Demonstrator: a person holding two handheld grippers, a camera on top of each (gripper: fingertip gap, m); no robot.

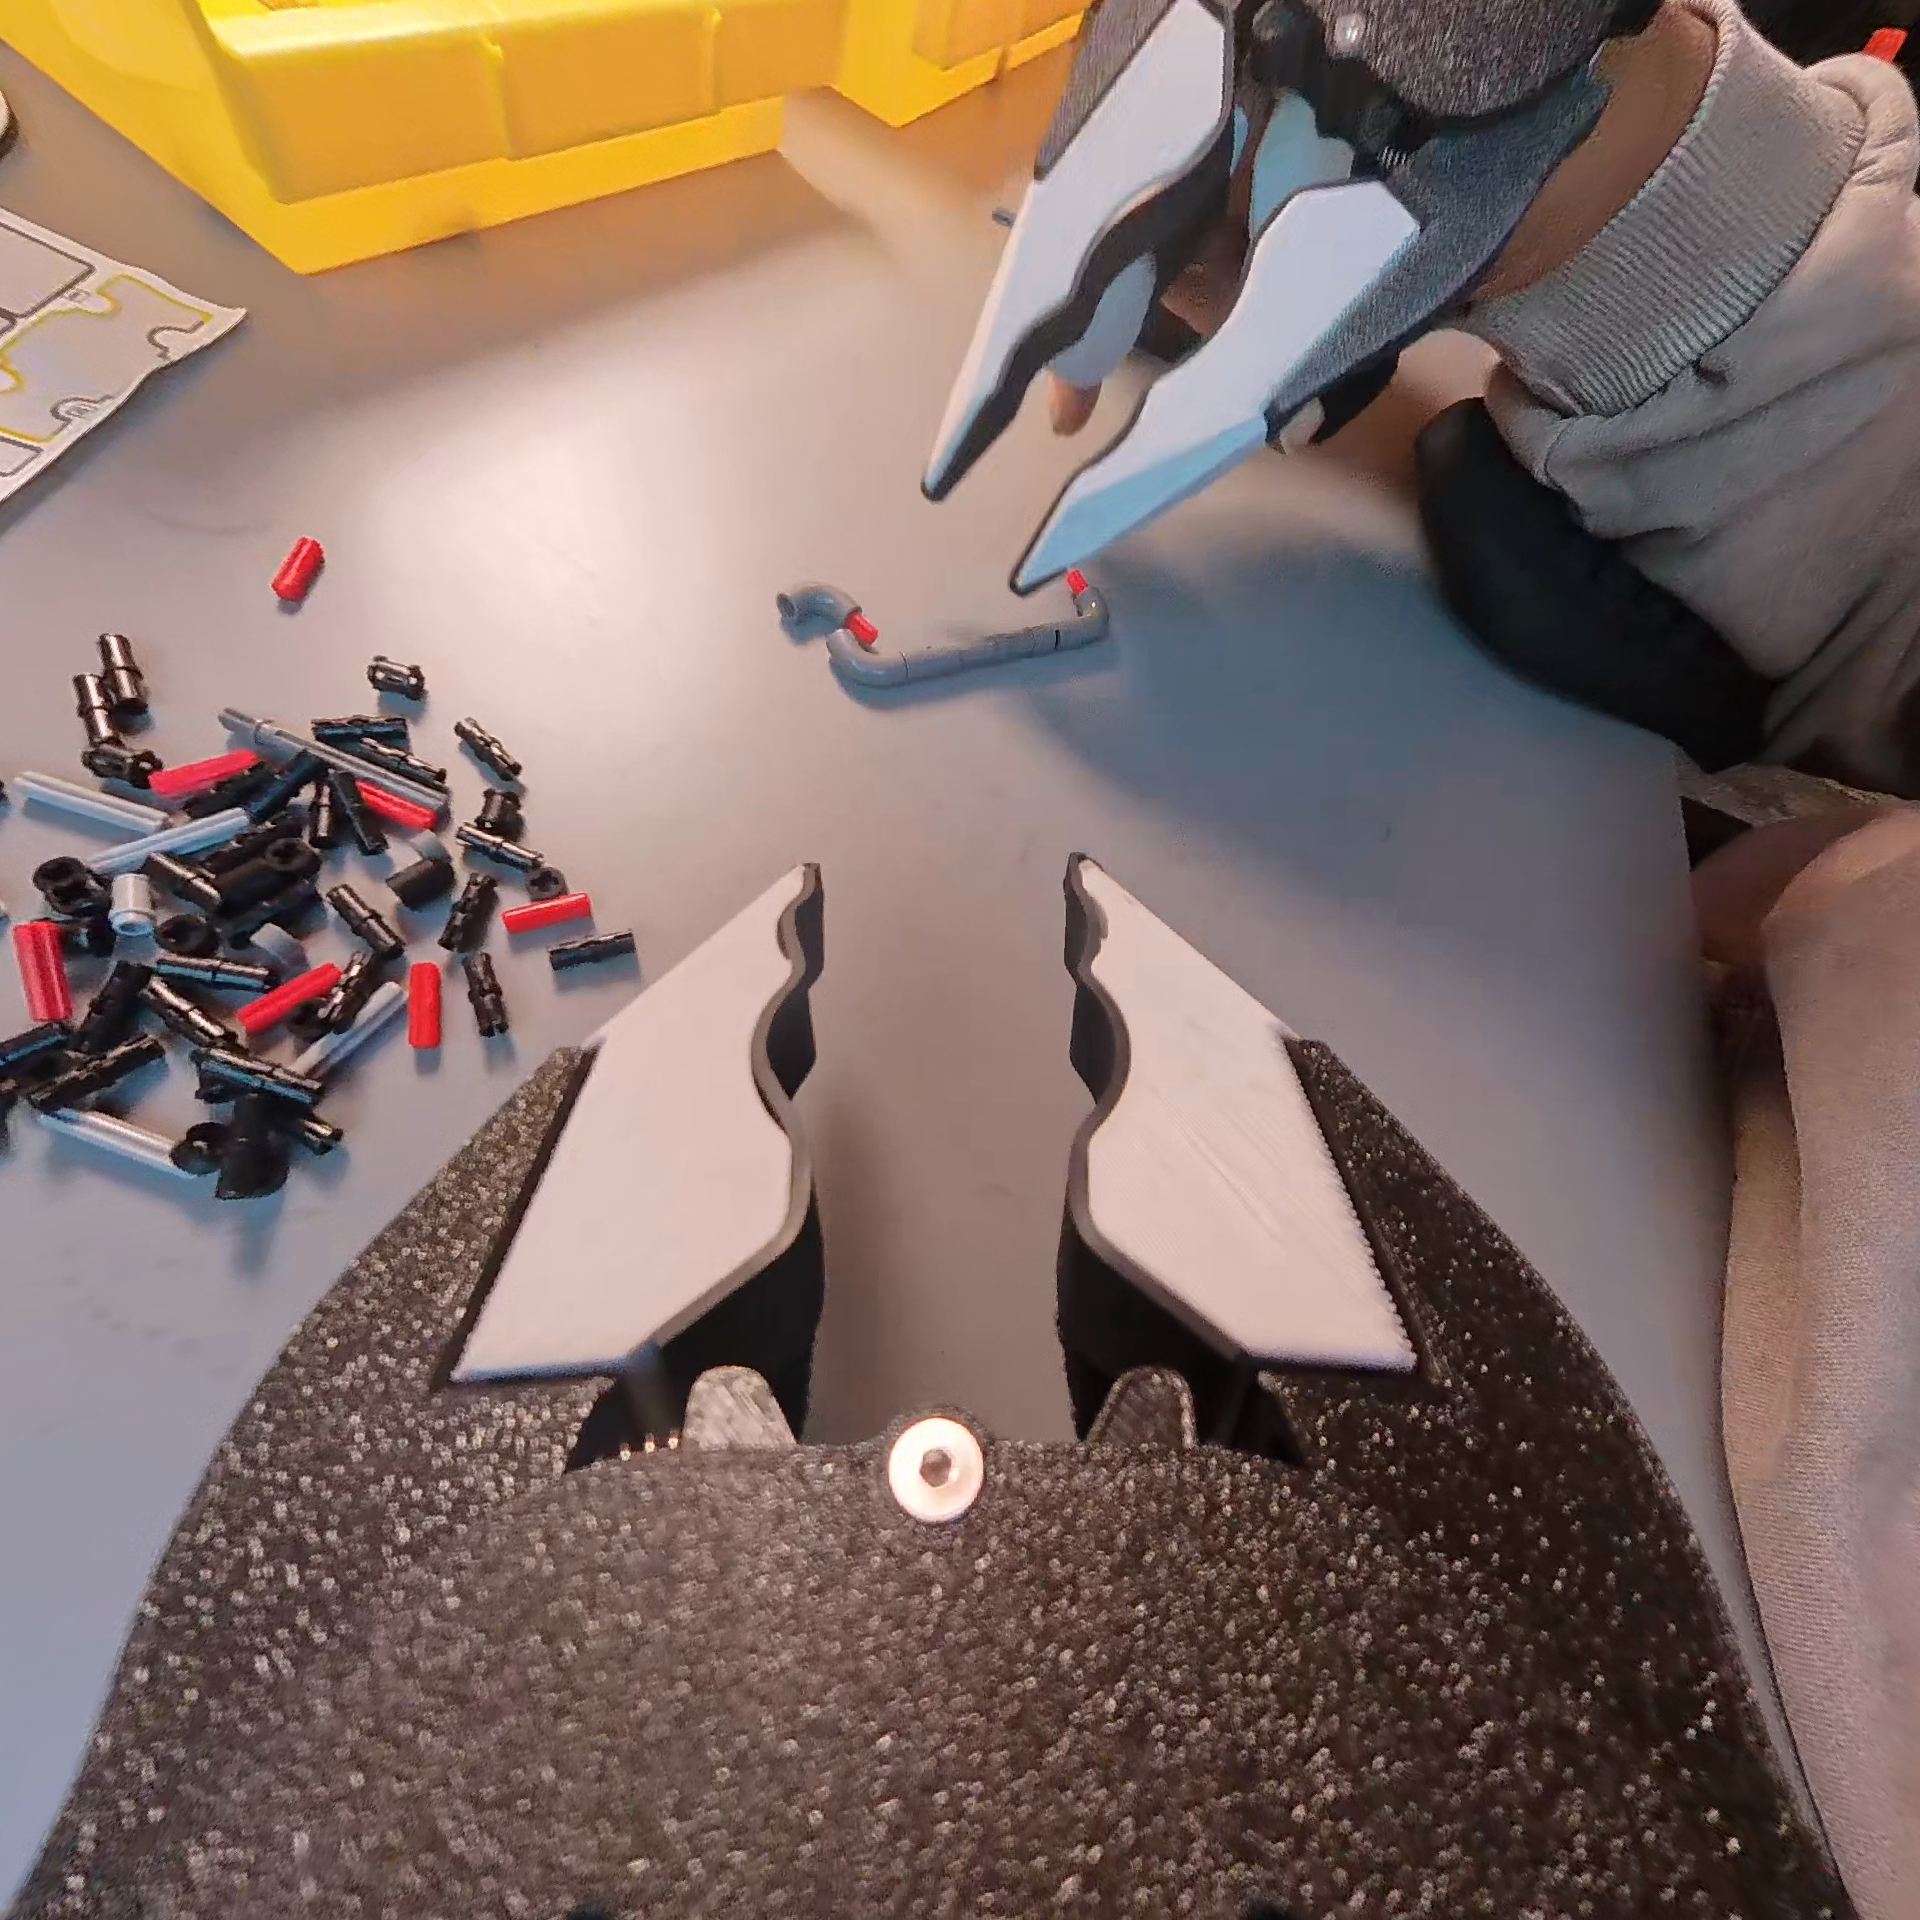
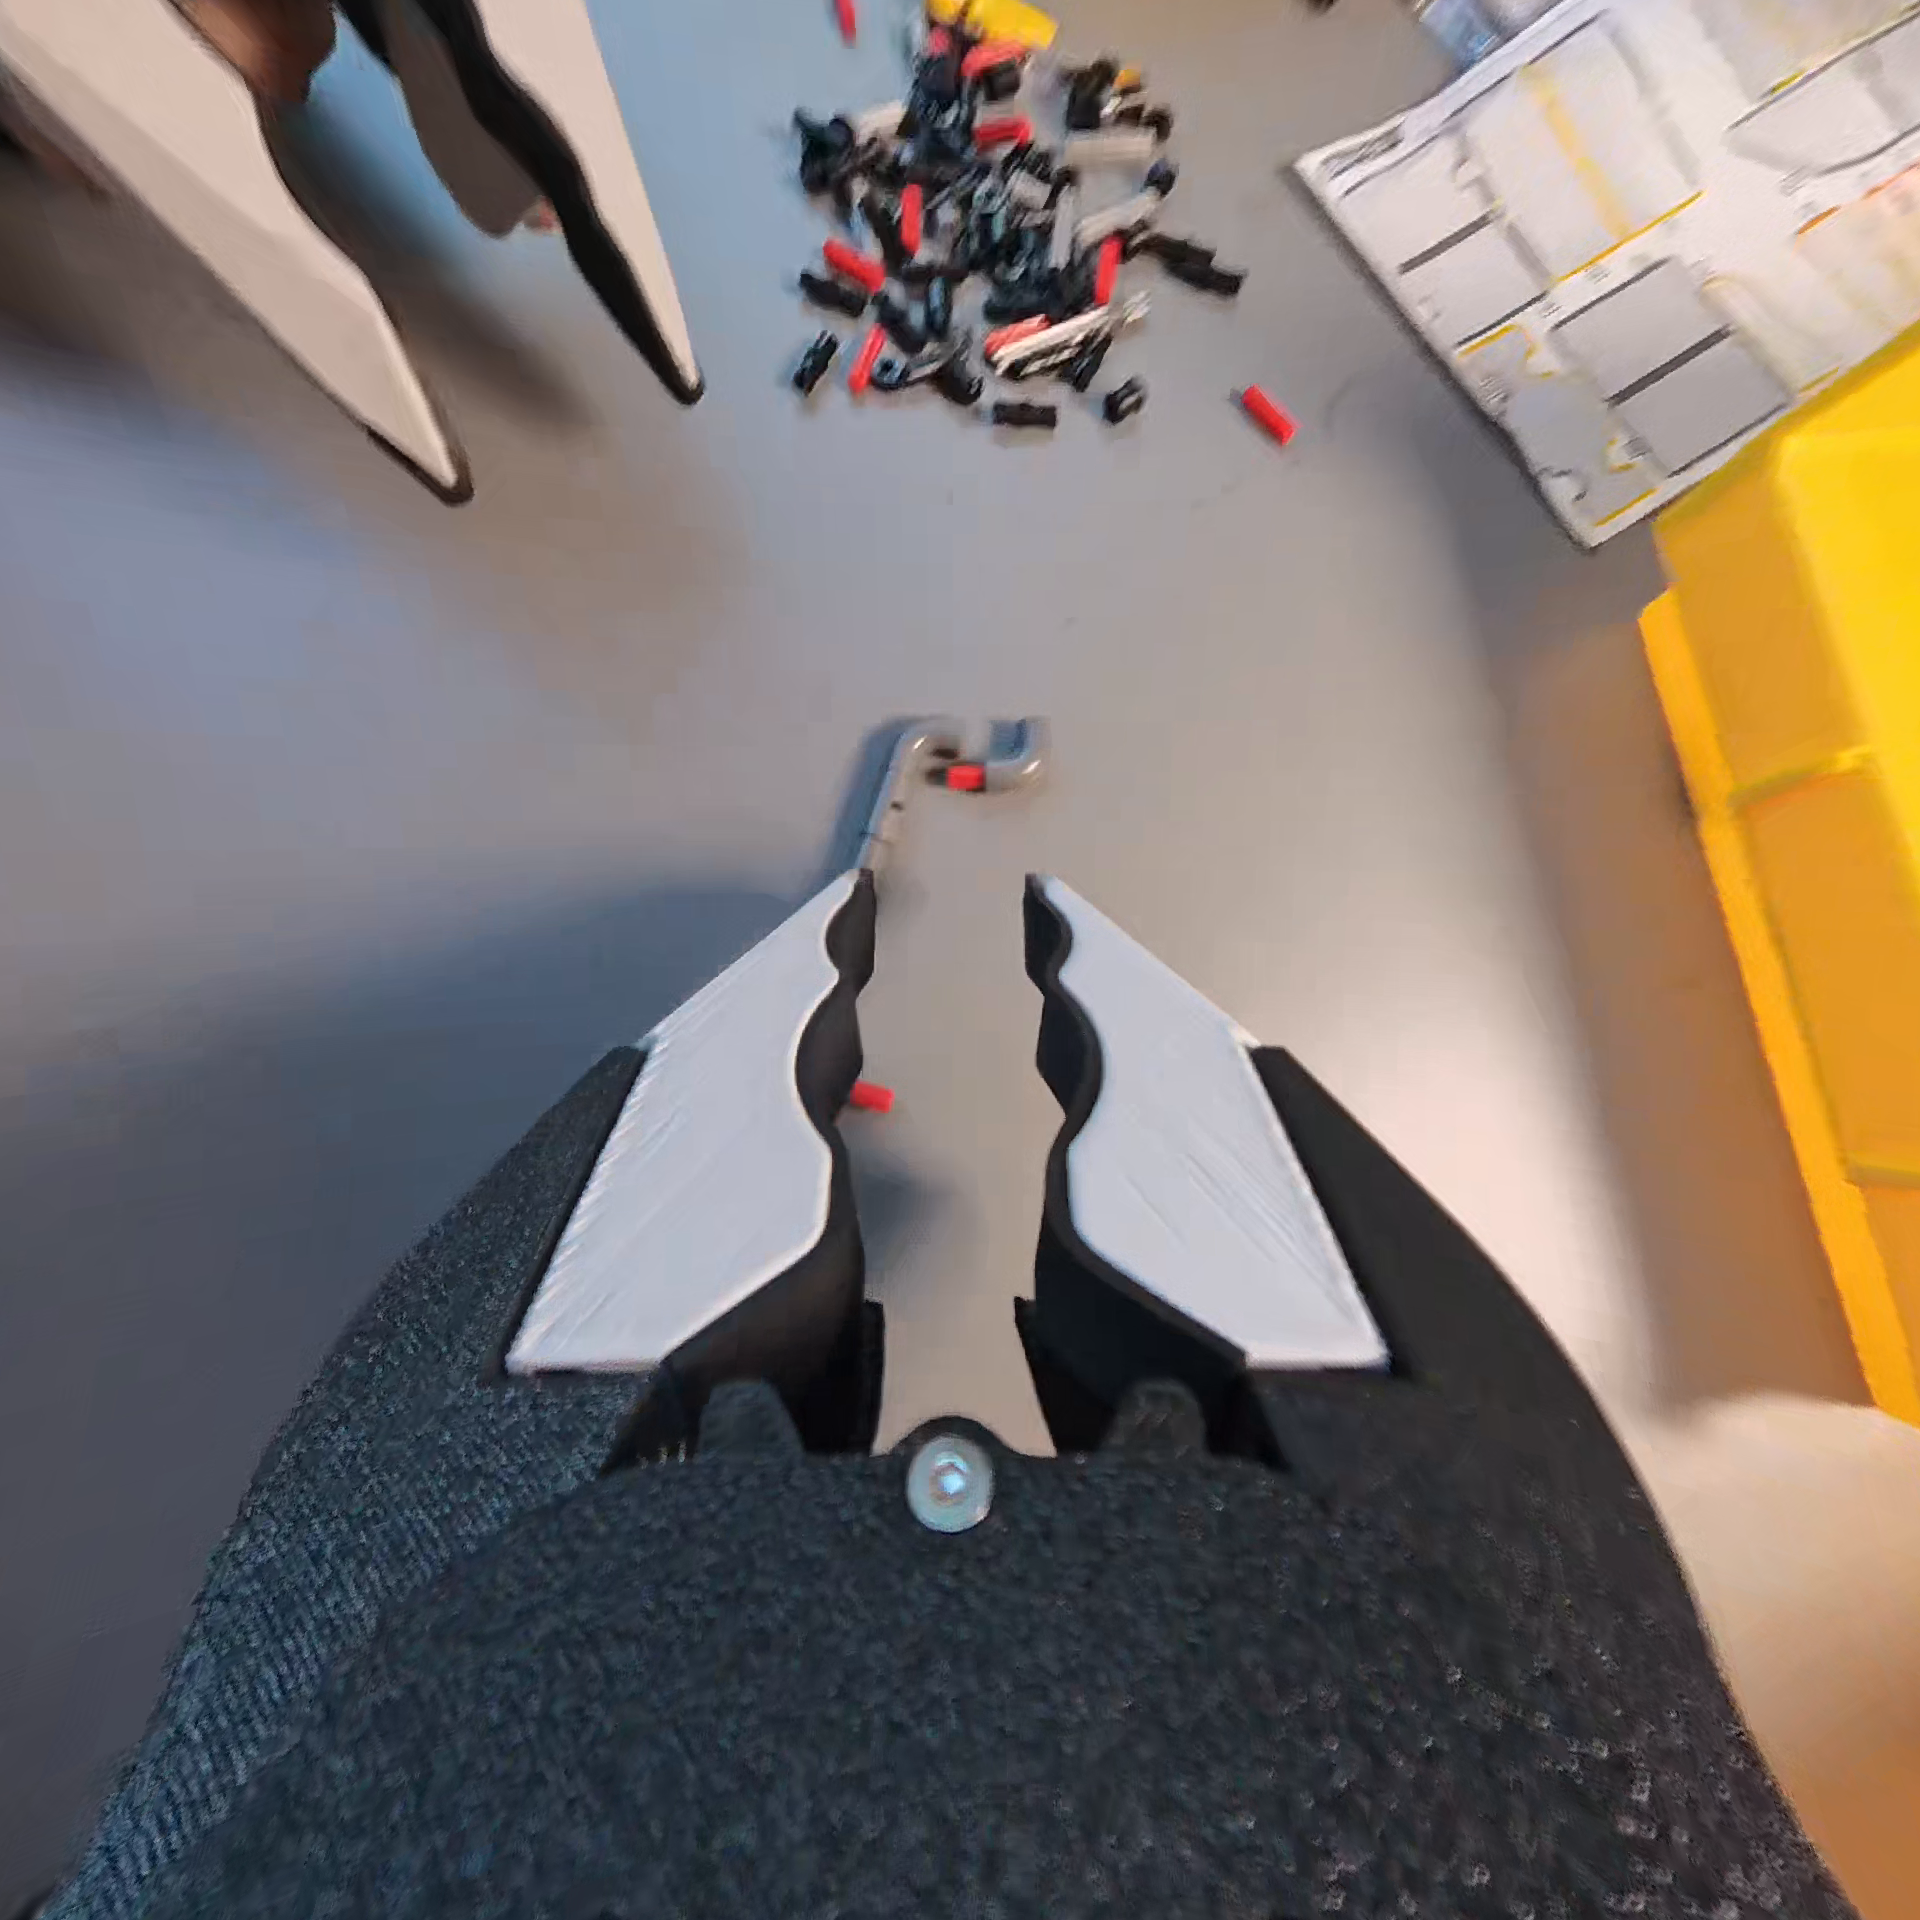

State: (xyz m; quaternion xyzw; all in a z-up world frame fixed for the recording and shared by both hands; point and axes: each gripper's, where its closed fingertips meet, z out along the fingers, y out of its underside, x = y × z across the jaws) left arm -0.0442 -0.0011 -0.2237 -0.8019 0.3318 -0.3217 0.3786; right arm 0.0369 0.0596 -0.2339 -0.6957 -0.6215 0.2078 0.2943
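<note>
Left claw (image 1: 943, 883) hovers wide and empty above the desk (image 1: 1299, 810). Right claw (image 2: 948, 883) stands wide, empty, one tip at the grey pipe chain (image 1: 940, 649), which lies flat, partly joined with red pins. Loose parts pile (image 1: 249, 914) remains well apart.

Grey table (image 1: 1299, 831): pile of black, red, grey pins (image 1: 249, 914), yellow bin (image 1: 499, 114), instruction sheet (image 1: 73, 343), grey pipe assembly (image 1: 956, 649).

**Clearance, grey tabletop**

Bare grey tabletop (image 1: 1299, 831) at centre frame, left wrist view. Obstacles: heap of small black, red and grey plastic pins (image 1: 260, 914) at left; yellow plastic bin (image 1: 499, 114) upper left; bent grey tube assembly with red ends (image 1: 945, 649) just above centre.
</note>
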